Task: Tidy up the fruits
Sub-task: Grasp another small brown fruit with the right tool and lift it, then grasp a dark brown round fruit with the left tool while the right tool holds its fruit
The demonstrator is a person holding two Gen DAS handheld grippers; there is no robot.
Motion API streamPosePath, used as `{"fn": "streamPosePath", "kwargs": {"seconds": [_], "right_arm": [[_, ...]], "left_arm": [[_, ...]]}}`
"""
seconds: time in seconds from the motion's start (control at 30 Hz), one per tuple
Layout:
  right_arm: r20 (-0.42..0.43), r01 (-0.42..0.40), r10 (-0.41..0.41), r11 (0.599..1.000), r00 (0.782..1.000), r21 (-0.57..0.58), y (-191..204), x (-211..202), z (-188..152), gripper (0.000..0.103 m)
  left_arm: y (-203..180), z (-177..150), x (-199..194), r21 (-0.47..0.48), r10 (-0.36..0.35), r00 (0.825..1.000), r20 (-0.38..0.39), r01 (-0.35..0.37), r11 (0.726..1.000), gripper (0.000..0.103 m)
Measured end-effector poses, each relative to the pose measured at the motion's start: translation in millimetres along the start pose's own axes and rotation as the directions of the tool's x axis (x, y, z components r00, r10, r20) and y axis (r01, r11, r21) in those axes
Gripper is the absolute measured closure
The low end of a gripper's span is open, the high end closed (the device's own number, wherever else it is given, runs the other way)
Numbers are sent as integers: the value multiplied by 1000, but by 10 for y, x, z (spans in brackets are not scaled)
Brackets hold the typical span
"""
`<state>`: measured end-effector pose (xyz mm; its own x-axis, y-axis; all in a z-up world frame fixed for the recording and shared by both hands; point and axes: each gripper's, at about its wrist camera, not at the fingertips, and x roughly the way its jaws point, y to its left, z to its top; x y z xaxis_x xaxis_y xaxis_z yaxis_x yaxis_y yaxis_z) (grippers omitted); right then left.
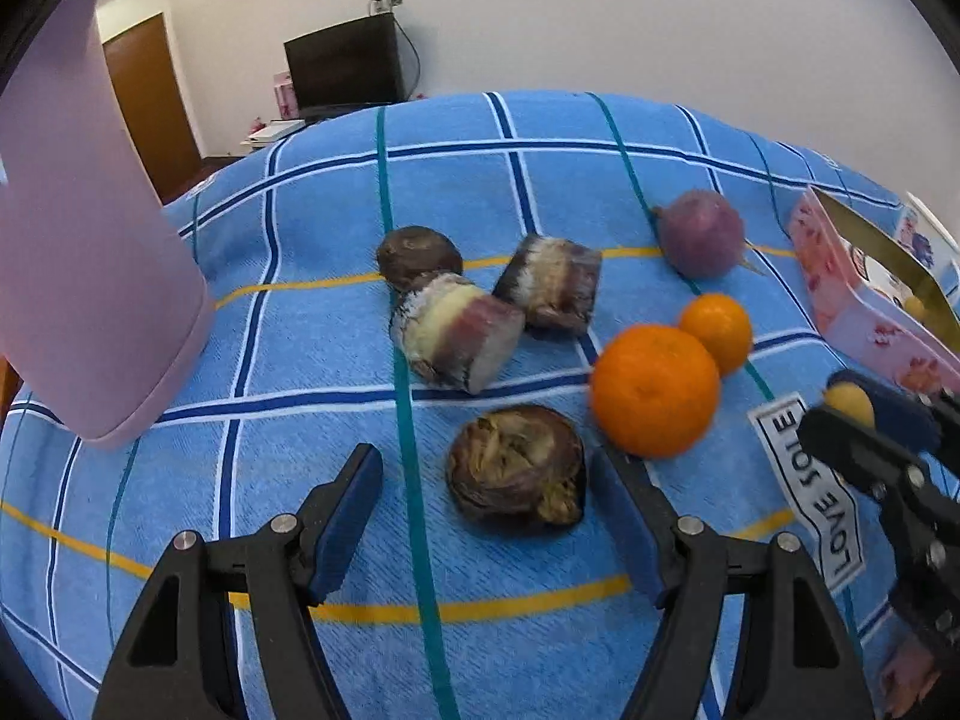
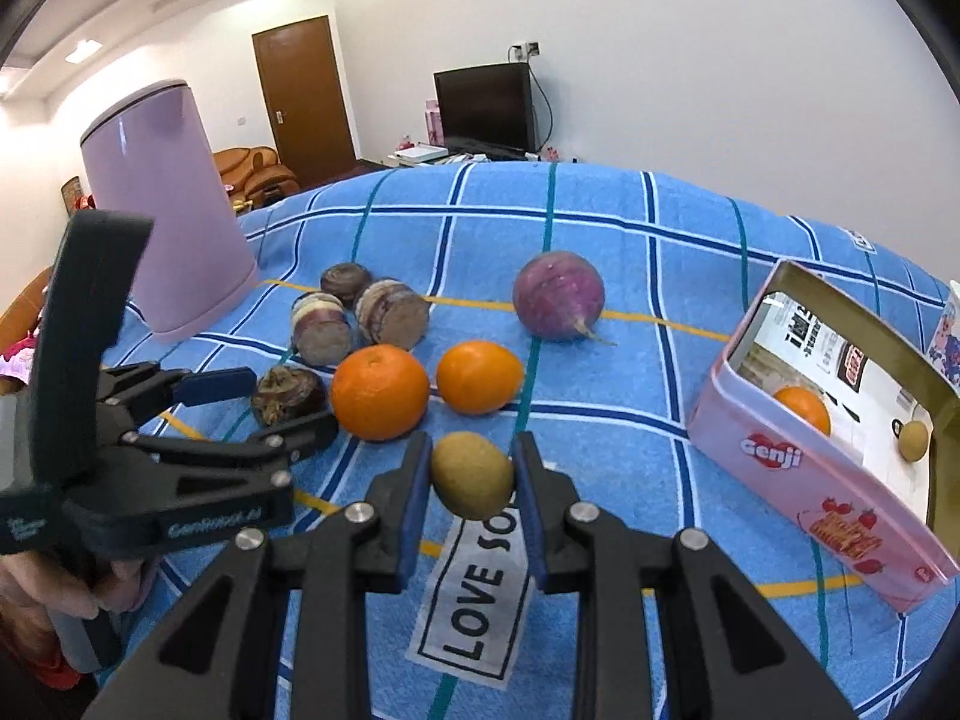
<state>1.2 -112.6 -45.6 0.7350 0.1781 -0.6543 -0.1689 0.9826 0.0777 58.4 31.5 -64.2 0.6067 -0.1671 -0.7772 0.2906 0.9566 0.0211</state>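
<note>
My right gripper [image 2: 471, 474] is clamped across the middle of a light, soft kiwi [image 2: 473, 474], while my left gripper [image 1: 486, 480] stands apart around a dark, firm lump [image 1: 517, 468] on the cloth

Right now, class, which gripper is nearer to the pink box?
Right. The right gripper, shut on a kiwi, is just beside the pink box; the left gripper is farther away, past the oranges.
</note>
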Motion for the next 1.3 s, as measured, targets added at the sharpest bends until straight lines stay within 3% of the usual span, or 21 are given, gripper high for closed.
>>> {"fn": "streamPosePath", "kwargs": {"seconds": [0.03,0.07,0.13,0.23,0.37,0.5,0.6,0.73,0.87,0.97,1.03,1.17,1.3], "right_arm": [[0,-1,1,1000,1000,-2,8,1,0,73],[1,0,0,1000,1000,-4,15,2,0,73],[5,6,-6,1000,1000,-8,24,-3,-10,73],[9,14,-14,1000,1000,-10,24,-6,-9,73],[27,27,-27,1000,999,-8,19,-34,-5,73],[79,71,-68,997,995,-31,55,-108,6,73],[157,143,-133,988,979,-56,88,-215,17,73],[233,177,-161,983,959,-50,71,-345,38,73],[277,167,-152,985,949,-33,31,-435,50,73],[293,161,-144,986,945,-32,22,-467,61,73],[294,162,-145,986,945,-34,12,-466,63,73],[302,186,-164,981,939,-46,-28,-477,83,73],[310,188,-164,981,936,-48,-112,-556,95,73]], "left_arm": [[-31,-2,-3,10,7,1000,7,-7,1000,33],[-55,0,-9,19,0,1000,12,0,1000,45],[-102,8,-20,33,-21,1000,19,20,999,57],[-157,10,-31,47,-3,1000,26,1,999,57],[-67,-3,-59,3,-40,999,31,40,999,58],[7,-33,-266,-37,-24,990,140,29,999,58],[26,-30,-455,-62,-13,969,246,29,998,58],[54,-51,-687,-90,-69,932,357,108,990,58],[15,-39,-784,-87,-100,903,417,149,985,58],[-1,-44,-823,-93,-98,892,441,154,984,58],[-5,-50,-826,-105,-85,892,443,145,984,58],[-98,-52,-825,-116,13,897,441,43,992,58],[-208,-36,-813,-127,69,904,423,-16,992,58]]}}
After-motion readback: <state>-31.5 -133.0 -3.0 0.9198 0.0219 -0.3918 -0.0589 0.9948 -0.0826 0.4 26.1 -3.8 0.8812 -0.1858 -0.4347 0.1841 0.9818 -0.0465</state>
